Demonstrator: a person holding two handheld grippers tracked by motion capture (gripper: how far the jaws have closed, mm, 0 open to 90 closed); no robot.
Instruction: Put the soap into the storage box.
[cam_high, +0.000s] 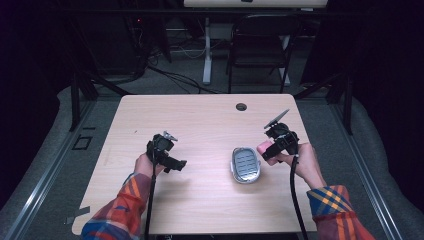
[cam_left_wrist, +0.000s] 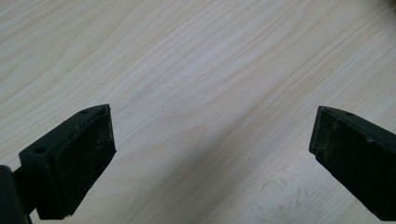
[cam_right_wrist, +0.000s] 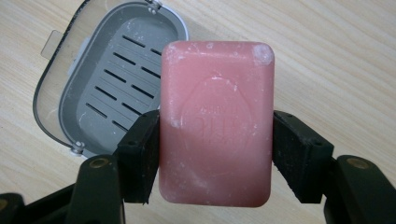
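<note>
A pink bar of soap (cam_right_wrist: 215, 123) sits between both pads of my right gripper (cam_right_wrist: 215, 154), which is shut on its long sides. In the high view the soap (cam_high: 264, 150) hangs just right of a grey soap dish (cam_high: 245, 164) that lies open on the table. The dish (cam_right_wrist: 109, 88) has a slotted grey tray and a clear hinged lid, and nothing lies in it. My right gripper (cam_high: 272, 147) is held just above the table. My left gripper (cam_high: 175, 164) hovers over bare wood at centre left, its jaws (cam_left_wrist: 212, 154) wide open with nothing between them.
The light wooden table (cam_high: 200, 115) has a round cable hole (cam_high: 241, 106) near its far edge. A black folding chair (cam_high: 260, 50) and a white desk leg (cam_high: 207, 50) stand beyond the table. Cables trail from both grippers toward the near edge.
</note>
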